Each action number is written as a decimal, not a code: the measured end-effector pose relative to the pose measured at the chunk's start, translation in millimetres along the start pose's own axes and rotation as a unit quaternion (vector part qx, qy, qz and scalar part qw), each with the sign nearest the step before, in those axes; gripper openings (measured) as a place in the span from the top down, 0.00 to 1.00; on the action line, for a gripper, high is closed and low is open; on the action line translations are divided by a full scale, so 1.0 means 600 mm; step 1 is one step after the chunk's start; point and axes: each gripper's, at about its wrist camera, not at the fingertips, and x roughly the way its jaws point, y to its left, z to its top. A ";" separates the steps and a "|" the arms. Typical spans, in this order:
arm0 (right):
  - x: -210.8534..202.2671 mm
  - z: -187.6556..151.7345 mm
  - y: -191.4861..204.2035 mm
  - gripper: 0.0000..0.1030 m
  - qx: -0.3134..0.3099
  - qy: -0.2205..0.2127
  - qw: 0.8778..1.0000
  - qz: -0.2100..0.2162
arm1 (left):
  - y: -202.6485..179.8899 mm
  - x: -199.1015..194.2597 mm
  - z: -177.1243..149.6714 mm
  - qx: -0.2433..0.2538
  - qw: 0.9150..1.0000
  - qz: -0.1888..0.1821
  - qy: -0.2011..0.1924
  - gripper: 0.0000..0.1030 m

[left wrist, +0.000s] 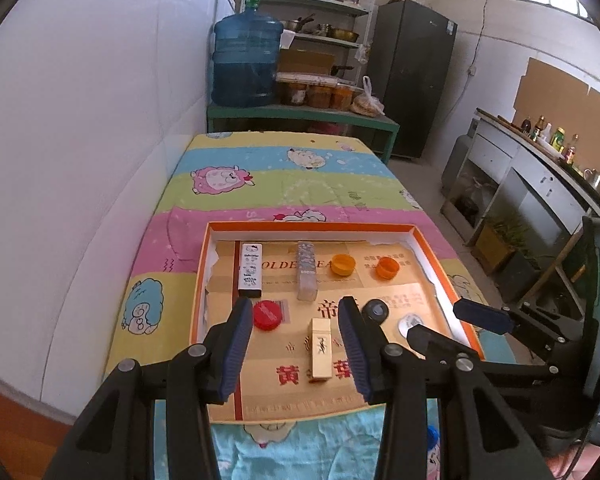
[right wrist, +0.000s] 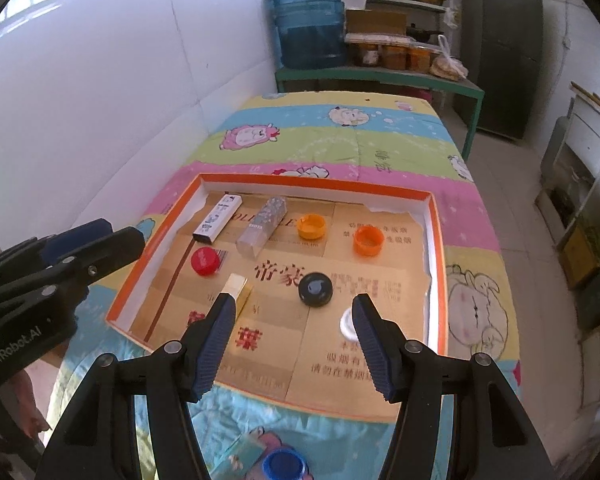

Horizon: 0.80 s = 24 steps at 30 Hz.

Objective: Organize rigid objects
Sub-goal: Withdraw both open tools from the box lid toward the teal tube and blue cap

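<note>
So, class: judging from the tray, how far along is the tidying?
Done: boxes and caps, such as the red cap, already lie in the orange tray. In hand: nothing; left claw and right claw hang open. Left: a blue cap outside the tray.

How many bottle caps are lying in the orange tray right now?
5: red cap near the left wall, two orange caps at the back right, black cap mid-tray, white cap partly hidden behind the right hand-held gripper.

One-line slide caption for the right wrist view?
Open right gripper above an orange-rimmed tray holding caps and small boxes.
</note>
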 end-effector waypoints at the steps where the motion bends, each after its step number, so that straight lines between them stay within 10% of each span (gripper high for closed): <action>1: -0.005 -0.006 0.001 0.39 -0.001 -0.002 1.000 -0.004 | -0.002 -0.004 -0.003 0.000 1.000 -0.001 -0.001 0.57; 24: -0.056 -0.136 0.001 0.39 0.022 -0.028 0.997 -0.074 | -0.042 -0.036 -0.127 0.021 0.999 -0.035 0.013 0.57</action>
